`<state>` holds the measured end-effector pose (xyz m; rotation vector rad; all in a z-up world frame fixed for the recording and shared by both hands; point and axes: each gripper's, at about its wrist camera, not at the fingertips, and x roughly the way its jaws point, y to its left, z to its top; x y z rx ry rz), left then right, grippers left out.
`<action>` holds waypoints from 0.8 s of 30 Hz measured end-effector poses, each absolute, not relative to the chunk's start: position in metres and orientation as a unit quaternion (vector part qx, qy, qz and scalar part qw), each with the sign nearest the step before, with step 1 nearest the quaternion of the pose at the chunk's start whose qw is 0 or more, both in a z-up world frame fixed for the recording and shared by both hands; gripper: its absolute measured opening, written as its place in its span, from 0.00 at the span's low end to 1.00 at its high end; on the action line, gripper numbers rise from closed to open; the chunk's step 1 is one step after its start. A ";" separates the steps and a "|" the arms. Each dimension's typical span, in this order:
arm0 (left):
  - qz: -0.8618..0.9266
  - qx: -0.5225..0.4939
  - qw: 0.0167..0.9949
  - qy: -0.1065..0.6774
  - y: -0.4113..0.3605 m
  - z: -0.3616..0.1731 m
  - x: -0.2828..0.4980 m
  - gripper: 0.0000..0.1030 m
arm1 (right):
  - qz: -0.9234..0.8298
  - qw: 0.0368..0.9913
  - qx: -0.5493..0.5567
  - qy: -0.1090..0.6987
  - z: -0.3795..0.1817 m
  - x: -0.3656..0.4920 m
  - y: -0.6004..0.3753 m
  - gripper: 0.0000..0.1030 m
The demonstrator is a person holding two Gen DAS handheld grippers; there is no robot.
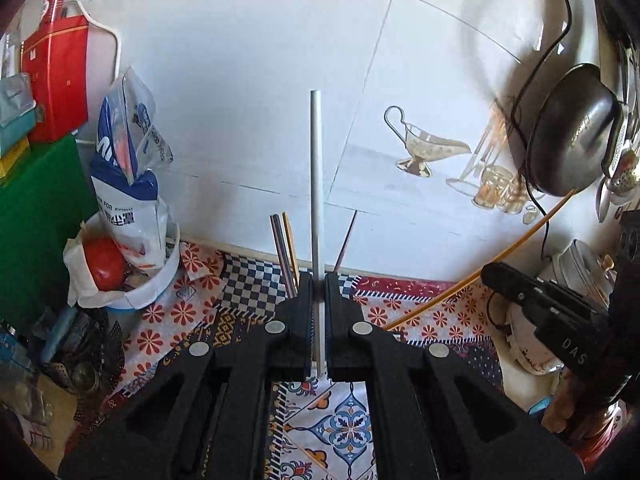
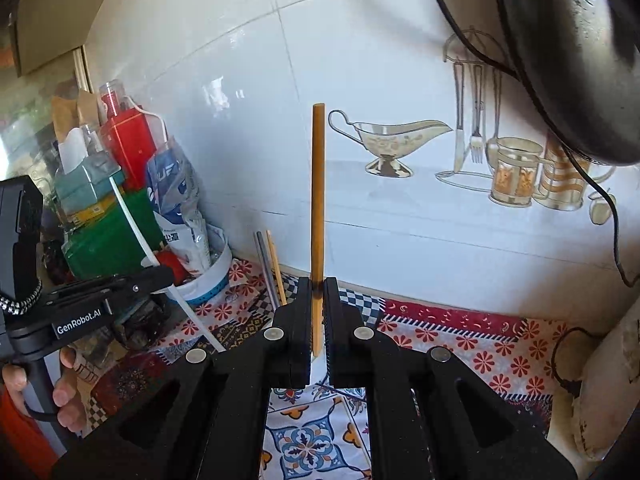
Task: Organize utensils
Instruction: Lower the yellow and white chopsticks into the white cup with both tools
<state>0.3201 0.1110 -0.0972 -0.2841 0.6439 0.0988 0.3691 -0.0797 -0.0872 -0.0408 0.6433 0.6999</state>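
My left gripper (image 1: 319, 280) is shut on a grey-white chopstick (image 1: 316, 184) that stands upright between its pads. It also shows in the right wrist view (image 2: 132, 220), slanting up from the left gripper (image 2: 160, 276). My right gripper (image 2: 318, 284) is shut on a wooden chopstick (image 2: 318, 192), also upright; in the left wrist view it is a thin orange line (image 1: 480, 268) rising from the right gripper (image 1: 492, 272). Three more chopsticks (image 1: 285, 252) lean against the tiled wall behind the left gripper; they also show in the right wrist view (image 2: 269, 268).
A white tub (image 1: 160, 284) with a bag and a red item stands at the left by a green box (image 1: 36, 216) and a red tin (image 1: 56, 80). A black pan (image 1: 568, 132) and a cable hang at right. A patterned cloth (image 1: 256, 296) covers the counter.
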 end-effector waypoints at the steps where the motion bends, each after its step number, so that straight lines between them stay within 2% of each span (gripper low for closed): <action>1: 0.053 -0.139 0.938 0.312 0.113 -0.096 0.324 0.03 | 0.341 0.887 -0.022 0.311 -0.089 0.372 -0.075 0.05; 7: 0.065 -0.140 0.936 0.317 0.123 -0.110 0.351 0.03 | 0.361 0.869 -0.040 0.336 -0.109 0.391 -0.046 0.05; 24: 0.060 -0.154 0.896 0.411 0.137 -0.196 0.401 0.03 | 0.371 0.823 -0.090 0.421 -0.181 0.431 0.003 0.05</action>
